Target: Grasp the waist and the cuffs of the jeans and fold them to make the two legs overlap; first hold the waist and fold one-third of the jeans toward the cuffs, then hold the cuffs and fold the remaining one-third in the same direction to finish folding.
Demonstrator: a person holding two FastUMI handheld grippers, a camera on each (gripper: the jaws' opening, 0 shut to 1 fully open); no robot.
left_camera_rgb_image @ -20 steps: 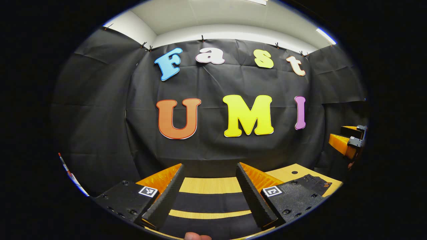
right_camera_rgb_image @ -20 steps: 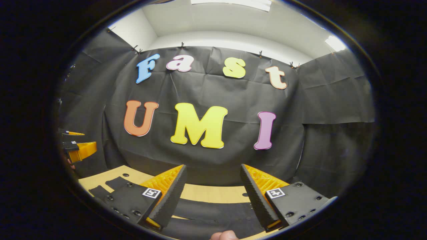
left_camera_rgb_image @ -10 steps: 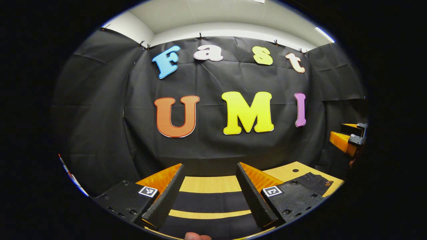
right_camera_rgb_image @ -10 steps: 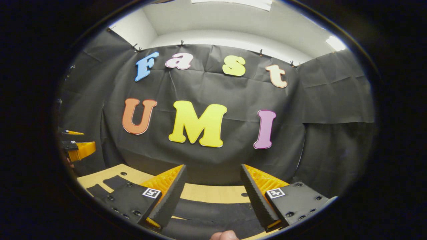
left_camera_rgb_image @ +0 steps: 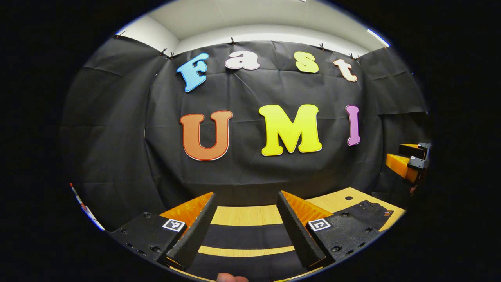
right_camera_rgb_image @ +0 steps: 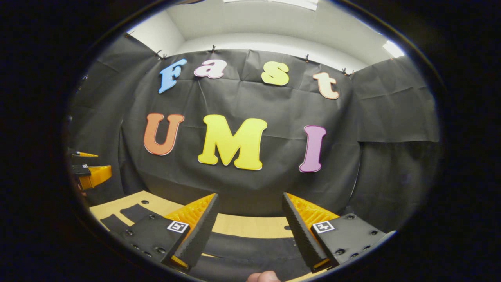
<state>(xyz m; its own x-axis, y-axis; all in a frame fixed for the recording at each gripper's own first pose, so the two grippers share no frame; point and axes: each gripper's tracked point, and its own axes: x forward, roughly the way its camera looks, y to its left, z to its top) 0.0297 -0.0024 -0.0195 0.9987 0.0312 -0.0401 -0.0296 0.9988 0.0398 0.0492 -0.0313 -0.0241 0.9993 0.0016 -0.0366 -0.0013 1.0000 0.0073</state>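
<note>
Black jeans (left_camera_rgb_image: 246, 235) lie spread flat on the wooden table (left_camera_rgb_image: 246, 216), beneath both tools' parted fingers.

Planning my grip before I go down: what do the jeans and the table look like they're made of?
Jeans: dark matte cloth, probably denim; stitched waist with a small tag. Table: light wood or wood-look laminate, smooth, faint straight grain.

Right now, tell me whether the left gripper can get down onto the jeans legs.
Probably yes. The left gripper is open above the jeans spread on the wooden table, with nothing between its fingers and the cloth.
</note>
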